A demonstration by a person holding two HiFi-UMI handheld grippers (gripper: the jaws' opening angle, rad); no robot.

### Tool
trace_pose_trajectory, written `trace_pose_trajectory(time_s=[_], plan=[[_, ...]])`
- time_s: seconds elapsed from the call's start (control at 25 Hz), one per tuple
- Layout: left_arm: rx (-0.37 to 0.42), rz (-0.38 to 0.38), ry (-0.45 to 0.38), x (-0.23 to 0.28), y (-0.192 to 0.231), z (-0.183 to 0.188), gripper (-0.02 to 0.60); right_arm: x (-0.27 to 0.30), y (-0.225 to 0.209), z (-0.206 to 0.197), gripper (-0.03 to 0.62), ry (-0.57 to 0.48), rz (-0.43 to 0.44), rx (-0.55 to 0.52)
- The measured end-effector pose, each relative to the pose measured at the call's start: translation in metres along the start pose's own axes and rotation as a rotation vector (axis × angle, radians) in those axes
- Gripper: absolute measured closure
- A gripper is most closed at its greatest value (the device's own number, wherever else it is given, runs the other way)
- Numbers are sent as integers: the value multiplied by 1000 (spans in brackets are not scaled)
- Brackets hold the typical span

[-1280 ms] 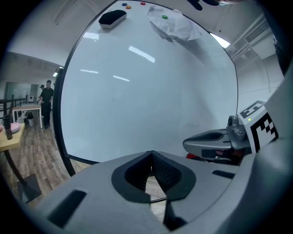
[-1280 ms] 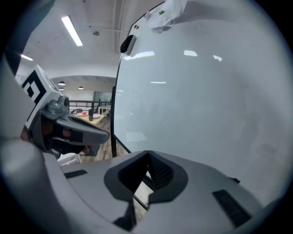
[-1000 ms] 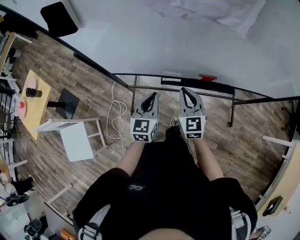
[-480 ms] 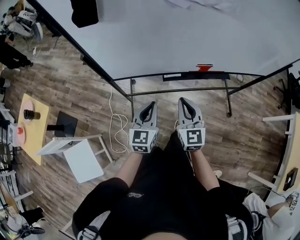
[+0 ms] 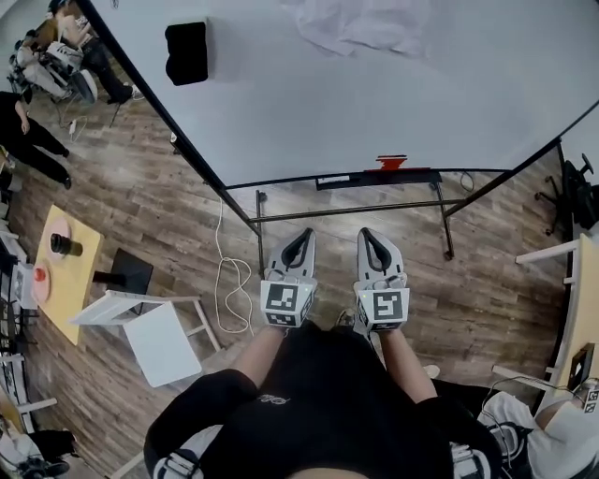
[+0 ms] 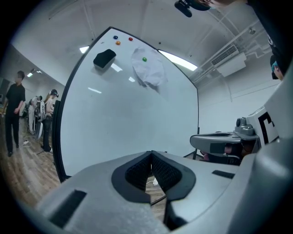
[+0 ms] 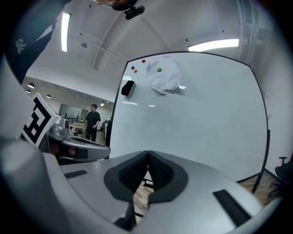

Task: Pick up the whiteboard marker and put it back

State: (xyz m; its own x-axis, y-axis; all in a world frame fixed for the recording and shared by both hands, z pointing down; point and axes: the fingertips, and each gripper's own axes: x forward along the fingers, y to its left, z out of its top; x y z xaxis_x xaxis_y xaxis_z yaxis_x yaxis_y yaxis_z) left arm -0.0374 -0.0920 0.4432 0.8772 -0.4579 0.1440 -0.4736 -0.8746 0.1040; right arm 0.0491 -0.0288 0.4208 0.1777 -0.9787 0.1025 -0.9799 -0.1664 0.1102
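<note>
Left gripper view shows your left gripper point(image 6: 150, 154) with its jaws closed tip to tip and nothing between them; only a sliver of floor shows through the gap lower down. Right gripper view tells the same story for your right gripper point(image 7: 148, 155): jaws shut and empty. You hold both side by side in front of you, close to level and aimed at the whiteboard point(image 5: 393, 94), and neither touches anything. On the board, well above your reach line, sit a black eraser point(image 5: 185, 53), a crumpled sheet of paper point(image 5: 351, 23) and a few small magnets point(image 7: 159, 70). Along the board's bottom edge runs a narrow dark tray point(image 5: 426, 175), with a red thing point(image 5: 391, 163) at its top edge and a pale slim thing point(image 5: 334, 178) lying near its left end. At this size you cannot tell which of them, if either, is the marker, but the tray is the likeliest place for it. By the look of it you are at the approach step, with the pick-up not yet begun. The next move calls for carrying one gripper in over the stand's crossbar point(image 5: 356, 208) to the tray, confirming the marker up close, opening those jaws, and lining them across its barrel before you close.
</note>
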Motion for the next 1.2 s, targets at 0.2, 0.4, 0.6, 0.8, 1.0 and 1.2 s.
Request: trace_pose_trajectory(time_s=[0.2,0.4,0.6,0.8,1.0,1.2], plan=[[0,18,-26,1,-12,12,574,-11,-9,11,591,-38,9,8],[1,33,-41,1,-23,18,575,-15,-13,17,591,-60,26,1],[11,43,-50,2,-34,23,575,-21,-27,18,591,-62,20,14],[13,43,-53,4,-44,25,574,-24,-33,16,591,-51,19,11],[11,55,-56,2,-48,25,574,-25,-35,15,591,-52,35,14],[9,69,-55,-2,-48,23,575,-25,-35,13,591,-49,44,18]])
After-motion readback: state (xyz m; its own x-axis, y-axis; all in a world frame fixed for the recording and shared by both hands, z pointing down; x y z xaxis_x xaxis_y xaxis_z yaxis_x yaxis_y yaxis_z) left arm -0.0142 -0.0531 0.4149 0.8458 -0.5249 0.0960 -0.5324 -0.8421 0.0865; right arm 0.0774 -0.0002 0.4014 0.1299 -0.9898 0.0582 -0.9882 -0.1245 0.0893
